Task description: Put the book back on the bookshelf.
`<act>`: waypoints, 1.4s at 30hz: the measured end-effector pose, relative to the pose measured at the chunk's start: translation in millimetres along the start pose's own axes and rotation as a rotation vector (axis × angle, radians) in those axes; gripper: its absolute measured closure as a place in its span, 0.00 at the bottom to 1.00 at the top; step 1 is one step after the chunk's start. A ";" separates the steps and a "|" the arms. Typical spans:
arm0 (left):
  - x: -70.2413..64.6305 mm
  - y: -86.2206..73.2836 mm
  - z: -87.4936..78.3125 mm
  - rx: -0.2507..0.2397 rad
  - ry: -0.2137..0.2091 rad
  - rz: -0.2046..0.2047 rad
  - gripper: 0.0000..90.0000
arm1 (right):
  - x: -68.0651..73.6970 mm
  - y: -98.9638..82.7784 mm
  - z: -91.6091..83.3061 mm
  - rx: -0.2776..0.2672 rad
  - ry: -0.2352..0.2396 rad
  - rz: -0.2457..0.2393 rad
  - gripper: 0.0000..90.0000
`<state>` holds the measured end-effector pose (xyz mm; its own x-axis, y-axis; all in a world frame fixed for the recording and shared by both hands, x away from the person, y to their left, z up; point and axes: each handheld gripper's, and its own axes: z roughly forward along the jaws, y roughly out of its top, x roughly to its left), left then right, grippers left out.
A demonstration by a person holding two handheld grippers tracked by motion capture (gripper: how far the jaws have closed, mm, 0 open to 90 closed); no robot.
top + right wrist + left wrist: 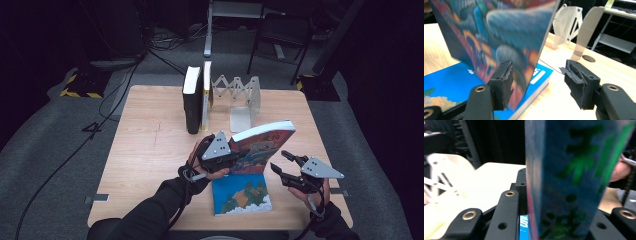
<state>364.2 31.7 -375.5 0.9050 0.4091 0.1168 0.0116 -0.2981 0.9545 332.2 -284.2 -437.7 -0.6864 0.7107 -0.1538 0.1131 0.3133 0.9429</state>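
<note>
The left gripper (235,159) clamps the spine side of a colourful illustrated book (262,147), with one black jaw on each face, and holds it upright and tilted above the near half of the wooden table (150,150). In the left gripper view the blue spine of the same book (571,180), printed with green characters, stands between the two jaws. The lower edge of the held book is at or just above a blue book (242,195) that lies flat near the near edge of the table; contact cannot be confirmed. The right gripper (277,162) sits just to the right of the held book with its jaws apart and nothing pressed between them. In the right gripper view the free edge of the cover (506,37) stands in front of the left pad, and the right pad is well clear of it. At the far edge of the table, a black book (191,100) and a thin yellow-edged book (207,95) stand upright side by side. An expandable metal bookend (240,97) stands just beside them, to their right.
</note>
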 end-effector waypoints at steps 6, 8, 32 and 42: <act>21.3 7.6 -2.5 -0.018 0.095 -0.020 0.82 | -1.9 -3.2 2.2 0.038 -0.006 -0.007 0.43; 29.7 8.9 -3.0 -0.024 0.127 -0.031 0.82 | -2.4 -4.4 2.5 0.050 -0.009 -0.008 0.43; 87.5 -17.0 18.9 0.028 0.432 -0.124 0.82 | -7.8 -14.0 3.6 0.101 -0.013 -0.001 0.43; 90.4 -43.7 10.8 0.001 0.493 -0.216 0.82 | -6.5 -14.2 4.8 0.106 -0.015 -0.007 0.43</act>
<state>450.1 72.4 -409.7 0.5748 0.8176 0.0331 0.1757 -0.1628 0.9709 338.5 -290.3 -451.6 -0.6766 0.7174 -0.1659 0.1841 0.3830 0.9052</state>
